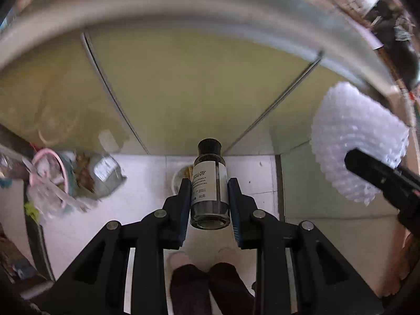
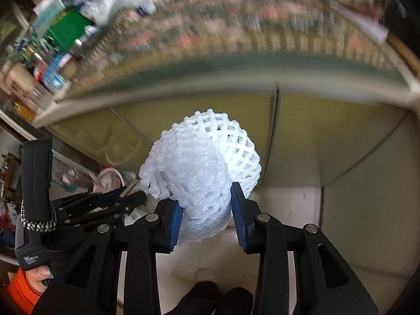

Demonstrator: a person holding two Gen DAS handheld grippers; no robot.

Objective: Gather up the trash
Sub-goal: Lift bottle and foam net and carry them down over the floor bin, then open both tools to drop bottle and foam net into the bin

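At the far left of the left wrist view, a trash bin (image 1: 65, 181) with a pink rim stands on the white tile floor (image 1: 136, 183), and it looks full of wrappers and scraps, though the blur makes the contents hard to name. In the middle, the left tongs (image 1: 209, 197) are closed on a small glass bottle (image 1: 208, 183) with a black cap and a white label; the blue pads press on both sides of it. The bottle points down toward the floor, in front of the yellow-green cabinet doors (image 1: 183, 86). Below it the person's feet (image 1: 202, 260) show. To the right, the right tongs (image 2: 207, 216) grip a white foam fruit net (image 2: 202, 168), squeezed between the blue pads, with its mesh end sticking out forward. The net also hangs in the air before the cabinet doors, beside the bottle. Above, the tabletop (image 2: 183, 39) carries a blurred cluster of boxes and bottles at its left end
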